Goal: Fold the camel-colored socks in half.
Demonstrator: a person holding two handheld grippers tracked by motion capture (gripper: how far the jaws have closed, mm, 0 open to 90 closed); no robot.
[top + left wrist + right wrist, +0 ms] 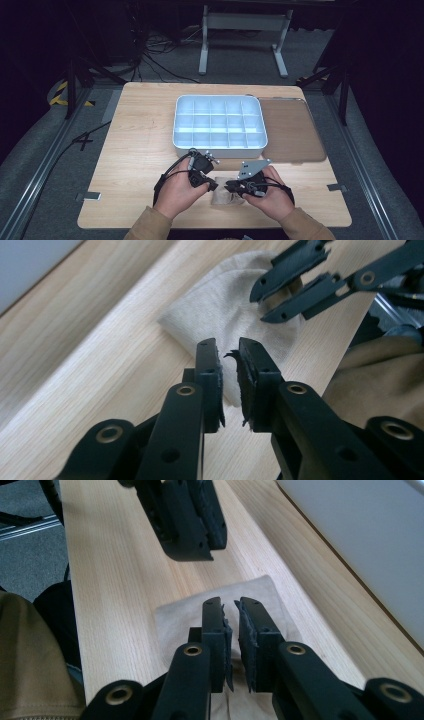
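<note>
Your left gripper (228, 352) and right gripper (229, 605) hover over the beige cloth (225, 305), jaws nearly together, near the divided tray (219, 122).

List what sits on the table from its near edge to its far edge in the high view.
Beige cloth between the left hand-held gripper and right hand-held gripper → white compartment tray, with the brown translucent lid lying flat beside it on the right.

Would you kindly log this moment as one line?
left gripper: narrowly open over beige cloth | right gripper: narrowly open over cloth | divided tray: empty
</note>
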